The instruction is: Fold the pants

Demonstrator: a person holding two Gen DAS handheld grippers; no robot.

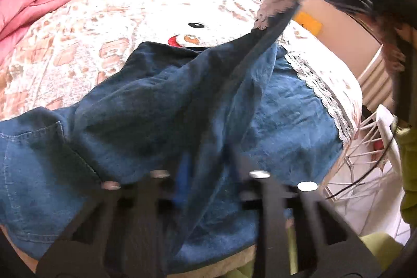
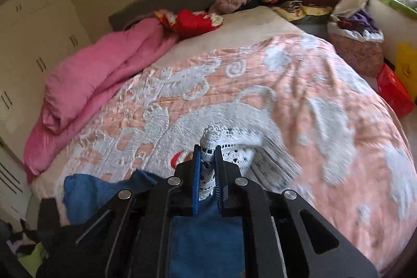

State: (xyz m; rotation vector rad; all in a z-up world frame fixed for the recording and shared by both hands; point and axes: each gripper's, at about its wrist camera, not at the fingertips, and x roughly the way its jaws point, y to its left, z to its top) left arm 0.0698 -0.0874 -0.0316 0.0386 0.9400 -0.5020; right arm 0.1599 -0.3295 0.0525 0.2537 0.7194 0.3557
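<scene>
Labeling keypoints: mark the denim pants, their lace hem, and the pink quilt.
denim pants (image 1: 161,106): left wrist view, mid-fabric on the bed.
lace hem (image 2: 209,145): right wrist view, trim pinched between the fingers.
pink quilt (image 2: 99,80): right wrist view, middle of the roll.

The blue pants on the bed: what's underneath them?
Under the blue pants lies a pink-and-white patterned bedspread. Its cartoon face peeks out; the part beneath the denim is covered.

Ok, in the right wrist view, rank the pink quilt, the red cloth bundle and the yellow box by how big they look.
Largest to smallest:
1. pink quilt
2. red cloth bundle
3. yellow box, though the frame edge cuts it off, so its rank is unsure.
</scene>
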